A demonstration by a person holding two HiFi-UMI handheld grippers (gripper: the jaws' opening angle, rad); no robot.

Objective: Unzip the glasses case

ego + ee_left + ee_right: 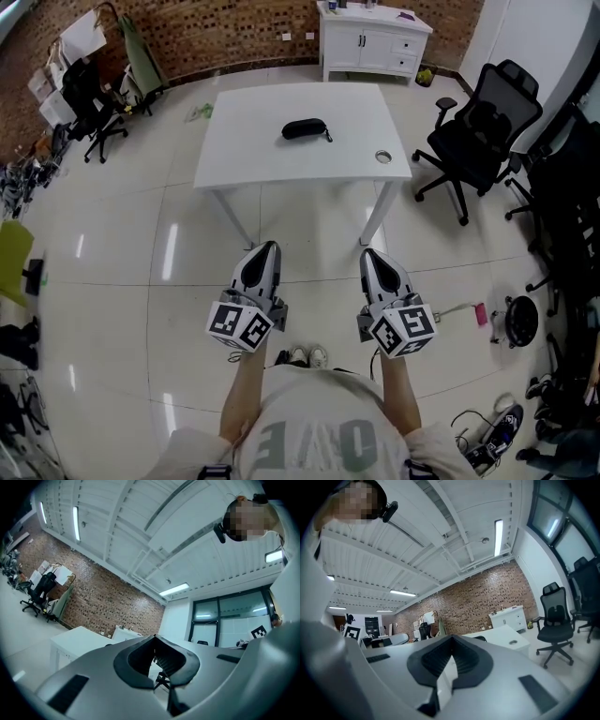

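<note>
Glasses case point(305, 128) is pictured lying on the white desk point(244, 145), zip state too small to be told, while left tongs point(270, 247) and right tongs point(367, 253) are held clenched, empty, well short of it

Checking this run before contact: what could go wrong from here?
The glasses case lies loose on the white table, so pulling the zip may drag it unless one gripper pins it. The left gripper and right gripper are both shut, well short of the table; they must open before gripping.
</note>
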